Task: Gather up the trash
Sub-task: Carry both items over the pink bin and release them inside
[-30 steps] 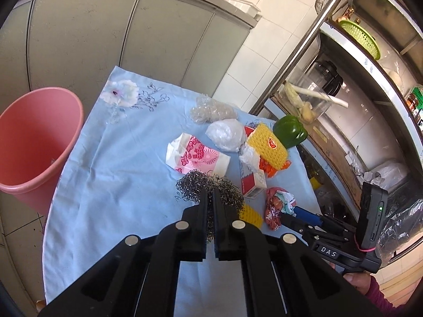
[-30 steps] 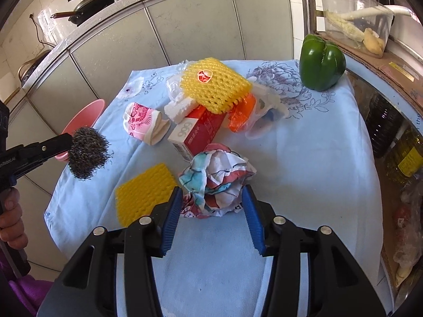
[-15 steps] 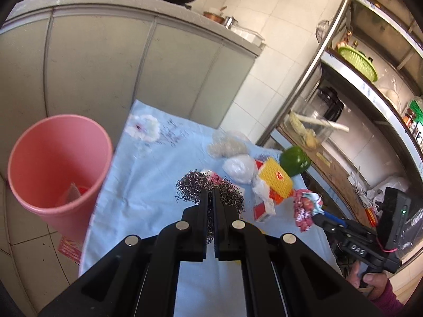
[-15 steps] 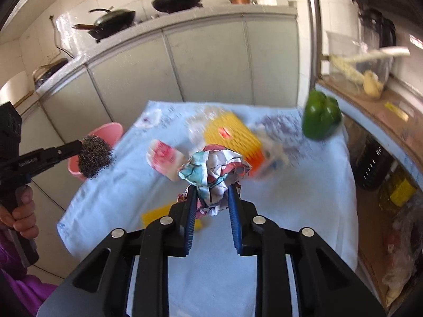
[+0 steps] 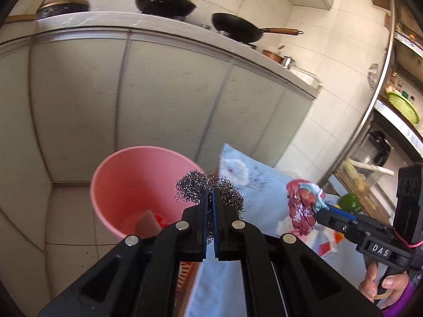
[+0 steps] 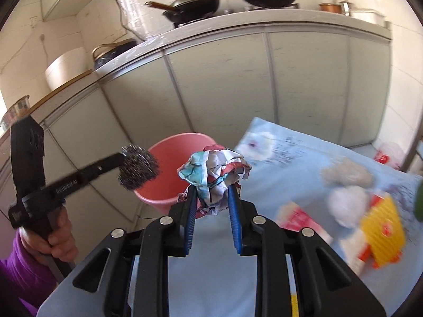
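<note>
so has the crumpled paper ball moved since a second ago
Yes. The crumpled paper ball has left the blue tablecloth: the right gripper holds it in the air, near the pink bucket.

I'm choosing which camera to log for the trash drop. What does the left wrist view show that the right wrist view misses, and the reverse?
Only the left wrist view looks into the pink bucket, with scraps at its bottom, and shows the green pepper. Only the right wrist view shows the yellow foam net and white wad on the blue cloth. Both show the left claw shut on the steel wool and the right claw on the crumpled paper.
</note>
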`<action>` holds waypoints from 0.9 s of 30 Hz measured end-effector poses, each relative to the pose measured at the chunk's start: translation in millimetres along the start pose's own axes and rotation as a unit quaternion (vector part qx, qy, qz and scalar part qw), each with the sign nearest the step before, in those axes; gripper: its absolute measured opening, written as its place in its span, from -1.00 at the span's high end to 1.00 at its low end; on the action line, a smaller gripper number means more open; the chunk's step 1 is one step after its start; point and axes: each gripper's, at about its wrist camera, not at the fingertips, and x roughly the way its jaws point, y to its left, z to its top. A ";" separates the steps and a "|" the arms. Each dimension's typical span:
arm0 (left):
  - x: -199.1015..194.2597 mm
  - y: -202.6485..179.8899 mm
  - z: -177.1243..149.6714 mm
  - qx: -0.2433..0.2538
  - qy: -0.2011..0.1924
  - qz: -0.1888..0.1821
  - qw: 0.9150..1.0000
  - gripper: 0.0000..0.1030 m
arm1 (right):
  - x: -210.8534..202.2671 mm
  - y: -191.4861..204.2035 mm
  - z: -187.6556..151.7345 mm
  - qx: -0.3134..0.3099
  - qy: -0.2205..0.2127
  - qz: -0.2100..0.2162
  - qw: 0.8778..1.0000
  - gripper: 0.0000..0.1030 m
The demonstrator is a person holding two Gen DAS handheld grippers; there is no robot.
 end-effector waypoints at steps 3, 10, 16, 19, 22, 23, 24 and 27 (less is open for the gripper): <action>9.2 21.4 -3.6 -0.010 0.007 0.021 1.000 0.95 | 30.5 13.6 14.6 -0.005 0.013 0.020 1.000 0.53; 39.4 39.4 -10.3 -0.013 0.029 0.055 0.998 0.95 | 97.2 32.9 26.1 -0.006 0.054 0.040 0.998 0.53; 57.3 45.6 -20.3 -0.014 0.048 0.063 0.997 0.92 | 140.8 38.5 20.2 0.005 0.099 0.040 0.994 0.42; 62.7 45.8 -22.4 -0.015 0.055 0.070 0.996 0.86 | 151.9 36.1 18.1 0.017 0.111 0.047 0.993 0.26; 63.8 48.6 -23.0 -0.022 0.059 0.070 0.996 0.73 | 151.3 35.5 19.0 0.018 0.107 0.048 0.993 0.15; 63.4 48.4 -21.8 -0.022 0.057 0.070 0.996 0.69 | 149.2 35.9 19.5 0.017 0.104 0.047 0.993 0.15; 61.8 48.3 -21.3 -0.021 0.053 0.069 0.996 0.66 | 147.4 36.1 20.4 0.017 0.102 0.047 0.994 0.15; 55.9 45.4 -18.9 -0.021 0.045 0.065 0.997 0.64 | 136.2 35.4 21.4 0.017 0.093 0.044 0.995 0.15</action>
